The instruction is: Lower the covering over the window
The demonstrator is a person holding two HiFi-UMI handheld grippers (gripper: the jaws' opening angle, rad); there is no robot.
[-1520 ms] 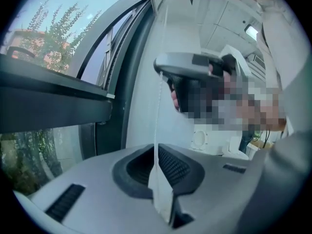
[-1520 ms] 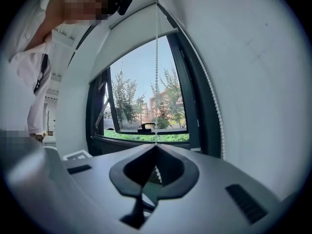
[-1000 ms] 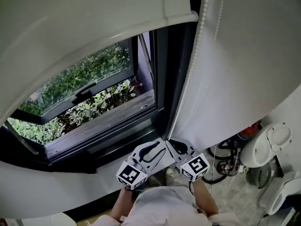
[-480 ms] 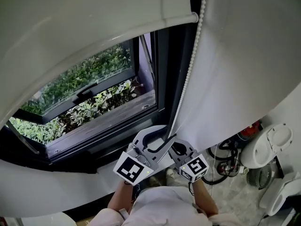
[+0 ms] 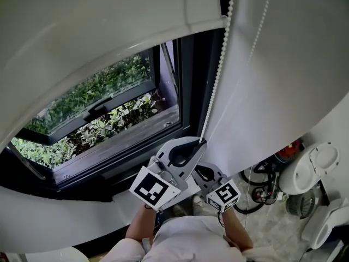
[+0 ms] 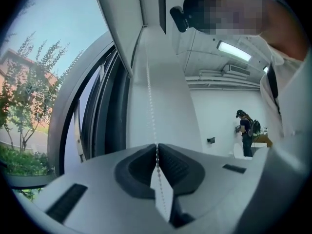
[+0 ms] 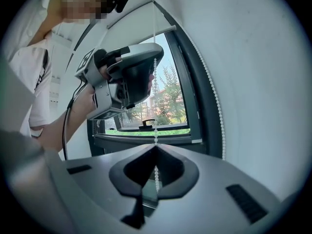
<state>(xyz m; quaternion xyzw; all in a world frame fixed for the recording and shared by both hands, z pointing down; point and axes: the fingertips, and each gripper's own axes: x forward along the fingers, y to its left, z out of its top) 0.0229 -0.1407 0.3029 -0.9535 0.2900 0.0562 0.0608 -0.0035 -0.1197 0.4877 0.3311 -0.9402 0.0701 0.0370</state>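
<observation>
Bead chain (image 5: 216, 83) is clamped by right gripper (image 7: 156, 149) and by left gripper (image 6: 157, 149), its jaws just closed; blind (image 5: 109, 26) is lowered only partway; window (image 5: 103, 111) is left mostly uncovered

1. The roller blind (image 5: 82, 31) hangs across the upper part of the window (image 5: 117, 138), with shrubs (image 5: 98, 91) beyond the glass.
2. The bead chain (image 5: 217, 81) hangs to the right of the window frame.
3. The left gripper (image 5: 200, 142) is on the chain, just above the right gripper (image 5: 199, 171). Its jaws have just been closing, with the chain between them.
4. The right gripper's jaws are closed on the same chain lower down.
</observation>
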